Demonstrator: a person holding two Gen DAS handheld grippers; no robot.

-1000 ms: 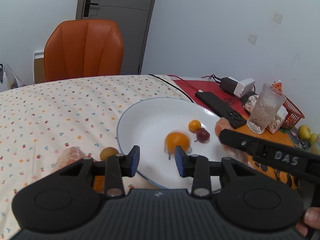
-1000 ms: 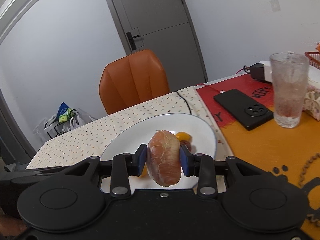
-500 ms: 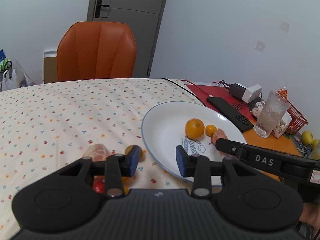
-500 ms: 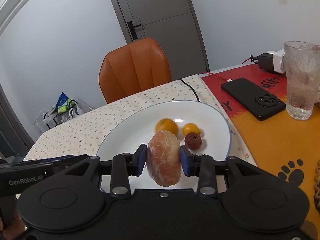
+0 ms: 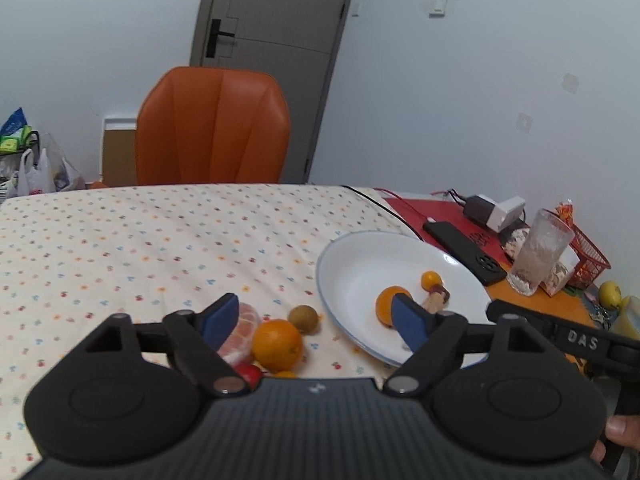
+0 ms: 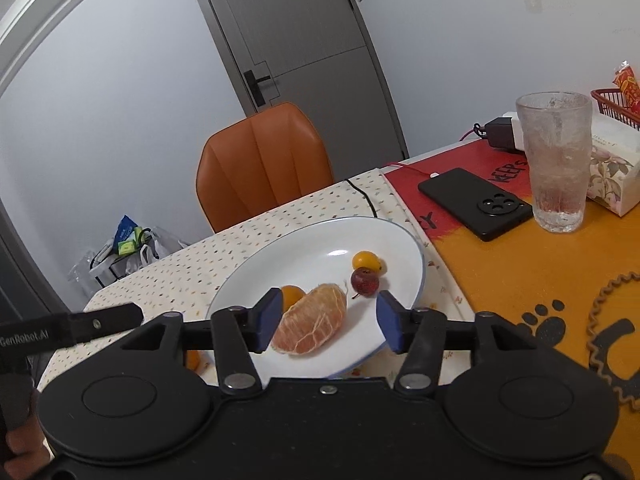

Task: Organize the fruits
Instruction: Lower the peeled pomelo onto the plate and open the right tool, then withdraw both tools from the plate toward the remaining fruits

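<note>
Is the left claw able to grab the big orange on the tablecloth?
Probably yes. The left claw is opening, nothing between its pads, and the big orange lies just ahead, uncovered, though other fruit crowds it.

On the worktop (image 5: 120, 240) the plate (image 5: 360, 264) stands to the right, seen from the left wrist. In the plate lie an orange (image 6: 292, 295), a peeled segment (image 6: 312, 320), a small dark fruit (image 6: 364, 282) and a small citrus (image 6: 365, 260) behind it. Left of the plate, on the cloth, lie a round brown fruit (image 5: 304, 319), a whole orange (image 5: 277, 345) and another peeled piece (image 5: 240, 332), close together. Right of the plate lies a phone (image 6: 476, 202), then a glass (image 6: 556, 160). A chair (image 5: 212, 128) stands behind the worktop.
</note>
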